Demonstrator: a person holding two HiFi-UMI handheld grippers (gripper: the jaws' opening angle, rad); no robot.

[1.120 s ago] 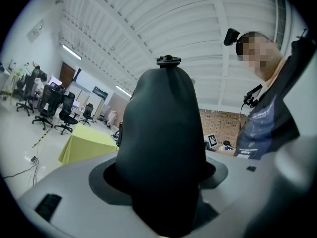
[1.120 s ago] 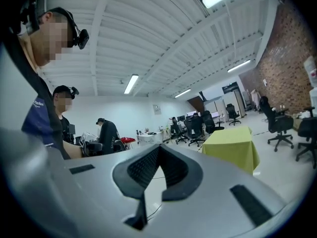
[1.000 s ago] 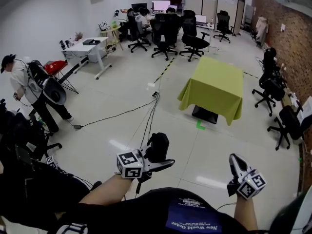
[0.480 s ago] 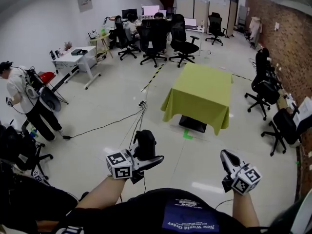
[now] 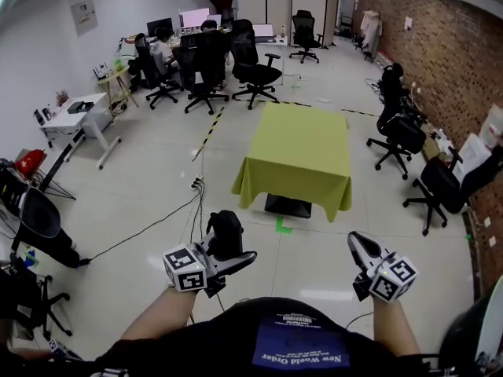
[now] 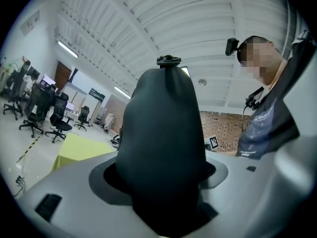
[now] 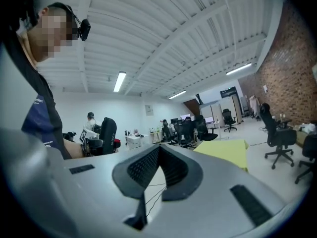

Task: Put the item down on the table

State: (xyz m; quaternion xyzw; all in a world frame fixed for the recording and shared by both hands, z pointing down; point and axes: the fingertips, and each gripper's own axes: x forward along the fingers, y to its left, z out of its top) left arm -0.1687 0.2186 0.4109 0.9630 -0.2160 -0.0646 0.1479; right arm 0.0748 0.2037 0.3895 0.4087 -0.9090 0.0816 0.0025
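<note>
- You are standing well short of the table [image 5: 295,144], facing its near edge. Bare floor [image 5: 314,261] is lying open between you and its cloth.
- A green tape mark [image 5: 283,226] is sitting on the floor just before the table's near edge.
- Cables [image 5: 196,191] are trailing over the floor off the table's left side, between the table and your left gripper [image 5: 228,248].
- Office chairs [image 5: 401,128] are crowding the table's right side, with a brick wall [image 5: 440,45] behind them. More chairs [image 5: 253,60] are standing beyond the table's far left corner.
- The table's top is showing nothing but its yellow-green cloth.
- You are carrying the black item [image 5: 225,232] in the air over the floor, on the near side of the table and well apart from it, in line with its left edge.
- The item's long axis is running along the left jaws. Its small cap [image 6: 168,60] is pointing away from the gripper and up toward the ceiling.
- The left jaws are clamping the item's lower end. They are spread to its width, and its rounded body is filling the space between them.
- Your right gripper [image 5: 361,246] is hanging over the floor off the table's near right corner, well apart from it.
- The right jaws are meeting at their tips with nothing between them. Only a thin wedge of floor is showing behind the pads.
</note>
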